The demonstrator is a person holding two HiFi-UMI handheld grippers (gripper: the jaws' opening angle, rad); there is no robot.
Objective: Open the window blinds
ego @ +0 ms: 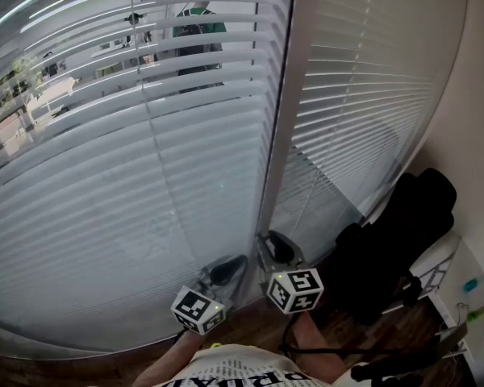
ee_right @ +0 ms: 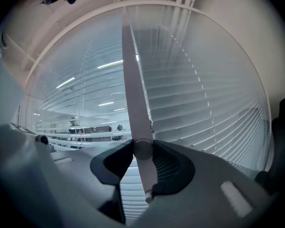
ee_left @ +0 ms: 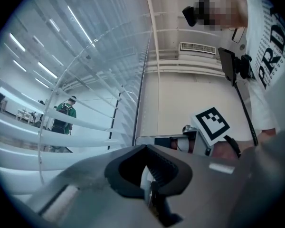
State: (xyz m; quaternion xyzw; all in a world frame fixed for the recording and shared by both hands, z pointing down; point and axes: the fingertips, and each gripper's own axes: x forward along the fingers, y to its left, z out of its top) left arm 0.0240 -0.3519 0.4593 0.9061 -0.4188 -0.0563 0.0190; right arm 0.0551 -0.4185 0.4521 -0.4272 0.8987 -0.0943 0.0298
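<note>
**Firmly clamped on the wand**

The right hand-held gripper (ee_right: 142,148) pinches the wand (ee_right: 133,89), which hangs by the frame (ego: 286,95) between two blinds. The left blind (ego: 105,176) has its slats tilted, with gaps between them. The right blind (ego: 371,79) looks nearly shut. The left hand-held gripper (ee_left: 145,147), just beside the right one, has its jaw tips pressed together.

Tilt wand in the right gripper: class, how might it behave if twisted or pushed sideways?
The wand looks straight and thin, so probably stiff enough to carry a twist. Its lower end hangs free, so a push would likely swing it. Smooth, it might slip in the right gripper.
</note>
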